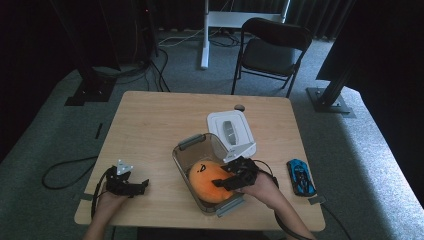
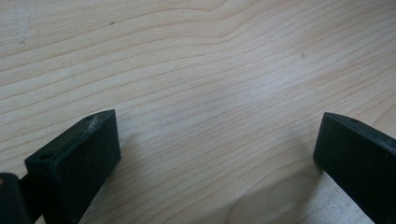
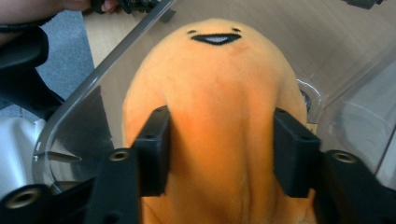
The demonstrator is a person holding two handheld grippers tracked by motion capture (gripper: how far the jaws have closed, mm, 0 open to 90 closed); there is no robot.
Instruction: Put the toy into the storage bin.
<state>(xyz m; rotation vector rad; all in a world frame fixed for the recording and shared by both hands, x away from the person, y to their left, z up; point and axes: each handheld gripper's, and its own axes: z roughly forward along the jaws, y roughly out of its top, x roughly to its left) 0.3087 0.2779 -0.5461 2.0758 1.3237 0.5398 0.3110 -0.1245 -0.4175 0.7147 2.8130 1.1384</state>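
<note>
My right gripper (image 3: 219,154) sits over the orange plush (image 3: 215,116) in the clear bin (image 1: 186,161), jaws straddling it, barely touching. Looks like the release: next, lift clear toward six o'clock. Left gripper (image 2: 217,154) rests on the surface (image 2: 196,60), jaws apart, empty.

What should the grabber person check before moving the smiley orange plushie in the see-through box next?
1. Orange plush toy sits inside the clear box: ok.
2. Right gripper has a jaw on each side of the toy, sunk into the plush: ok; whether they are pressing it, cannot tell.
3. White lid lies on the table behind the box, box open: ok.
4. Left gripper open over bare wood, holding nothing: ok.
5. Blue toy car sits apart to the right, out of the way: ok.
6. Toy low enough for the lid to shut: cannot tell.
</note>
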